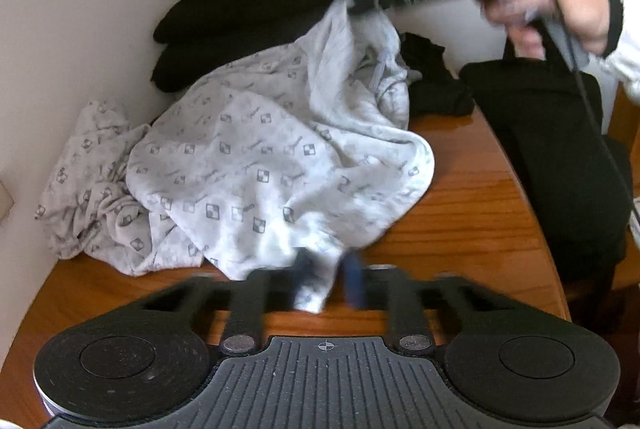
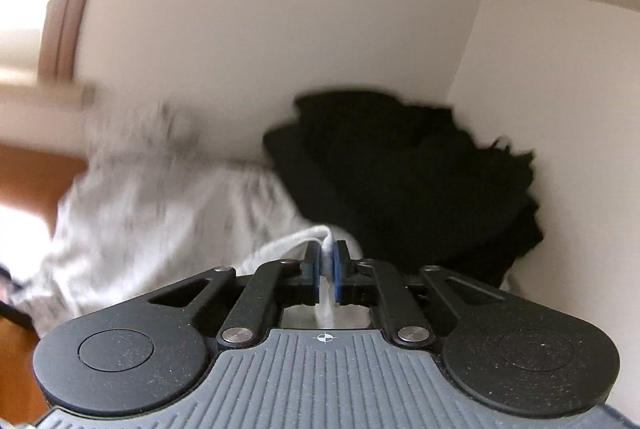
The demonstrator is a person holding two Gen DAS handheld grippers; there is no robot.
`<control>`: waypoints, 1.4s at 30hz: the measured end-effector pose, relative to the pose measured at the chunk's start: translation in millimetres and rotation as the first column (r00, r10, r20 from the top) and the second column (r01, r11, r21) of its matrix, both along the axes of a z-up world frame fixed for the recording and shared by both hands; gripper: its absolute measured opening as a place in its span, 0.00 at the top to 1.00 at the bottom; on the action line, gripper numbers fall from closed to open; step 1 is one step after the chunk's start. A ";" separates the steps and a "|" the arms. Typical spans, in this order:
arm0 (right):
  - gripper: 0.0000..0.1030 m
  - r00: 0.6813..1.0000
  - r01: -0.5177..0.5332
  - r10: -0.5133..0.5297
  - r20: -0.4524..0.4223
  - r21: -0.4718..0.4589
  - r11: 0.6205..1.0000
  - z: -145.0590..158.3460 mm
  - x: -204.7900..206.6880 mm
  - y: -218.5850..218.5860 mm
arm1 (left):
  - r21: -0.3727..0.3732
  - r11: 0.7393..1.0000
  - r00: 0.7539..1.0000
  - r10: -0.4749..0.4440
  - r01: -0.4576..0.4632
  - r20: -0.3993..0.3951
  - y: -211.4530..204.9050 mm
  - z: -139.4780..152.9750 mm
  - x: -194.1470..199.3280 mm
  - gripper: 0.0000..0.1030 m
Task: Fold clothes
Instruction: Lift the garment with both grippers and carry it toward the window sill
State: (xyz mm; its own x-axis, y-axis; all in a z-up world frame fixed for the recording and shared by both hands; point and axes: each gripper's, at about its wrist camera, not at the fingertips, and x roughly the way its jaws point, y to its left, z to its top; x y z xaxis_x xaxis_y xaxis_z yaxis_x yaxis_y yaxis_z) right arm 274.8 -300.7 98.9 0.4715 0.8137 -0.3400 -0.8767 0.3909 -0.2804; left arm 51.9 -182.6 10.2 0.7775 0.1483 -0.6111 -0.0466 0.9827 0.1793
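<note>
Here the grey printed garment (image 1: 280, 157) lies rumpled across the middle of the frame on the wooden table (image 1: 460, 221), pinched at two ends: the left gripper (image 1: 328, 281) at lower centre has its jaws clenched on a near edge, while the right gripper (image 2: 328, 261) grips a white hem high at upper right of the left view. By my reading it is being lifted and spread for a fold; next, both corners need pulling taut and level. The cloth is soft, limp jersey with small square motifs. Black clothes (image 1: 256, 17) pile behind, against the wall.
</note>
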 end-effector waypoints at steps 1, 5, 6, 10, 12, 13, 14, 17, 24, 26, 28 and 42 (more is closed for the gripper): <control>0.92 1.000 -0.001 0.001 0.004 0.013 1.000 7.5 -0.6 -0.6 | -0.013 1.000 1.000 0.008 -0.008 0.020 2.4 4.3 -3.9 0.92; 0.93 0.999 -0.026 0.024 0.045 0.037 0.999 35.0 -8.2 2.1 | -0.081 0.995 0.989 0.075 -0.064 0.131 21.2 36.3 -32.9 0.93; 0.93 0.998 -0.033 0.031 0.055 0.045 0.998 41.7 -11.0 2.9 | -0.095 0.992 0.983 0.097 -0.083 0.157 27.4 46.4 -43.6 0.93; 0.93 0.994 -0.079 0.072 0.080 0.093 0.993 70.0 -26.8 12.5 | -0.143 0.977 0.952 0.188 -0.157 0.243 51.6 85.3 -88.8 0.93; 0.93 0.990 -0.113 0.102 0.094 0.122 0.986 85.3 -41.4 19.7 | -0.152 0.967 0.930 0.242 -0.207 0.275 62.5 100.7 -119.0 0.94; 0.93 0.987 -0.133 0.120 0.103 0.137 0.982 92.4 -50.6 23.3 | -0.158 0.961 0.921 0.264 -0.226 0.288 66.2 106.8 -132.7 0.94; 0.93 0.983 -0.157 0.141 0.114 0.150 0.976 99.7 -61.1 27.6 | -0.165 0.955 0.910 0.285 -0.245 0.300 69.6 112.7 -146.2 0.94; 0.93 0.966 -0.238 0.213 0.143 0.186 0.953 119.6 -95.7 40.6 | -0.173 0.938 0.881 0.342 -0.300 0.326 73.3 127.6 -191.5 0.94; 0.93 0.902 -0.428 0.398 0.168 0.212 0.879 148.7 -188.9 74.8 | -0.180 0.886 0.803 0.463 -0.427 0.376 75.2 142.6 -293.6 0.94; 0.93 0.881 -0.468 0.439 0.176 0.189 0.863 144.5 -210.6 85.8 | -0.194 0.865 0.787 0.501 -0.462 0.359 82.3 135.1 -312.6 0.94; 0.93 0.863 -0.501 0.475 0.175 0.162 0.850 137.4 -228.8 97.8 | -0.212 0.848 0.780 0.531 -0.486 0.332 89.9 124.5 -324.9 0.94; 0.93 0.869 -0.495 0.495 0.010 0.017 0.869 40.9 -227.6 169.9 | -0.240 0.770 0.743 0.636 -0.592 0.207 140.1 56.5 -342.8 0.65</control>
State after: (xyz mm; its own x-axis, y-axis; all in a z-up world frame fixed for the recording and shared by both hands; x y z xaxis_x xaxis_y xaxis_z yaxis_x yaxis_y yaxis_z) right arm 47.2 -130.8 139.8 0.0066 0.9469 -0.3215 -0.9553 -0.0891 -0.2820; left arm -290.9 -42.5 66.6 0.6809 0.5747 -0.4540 -0.6721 0.7366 -0.0756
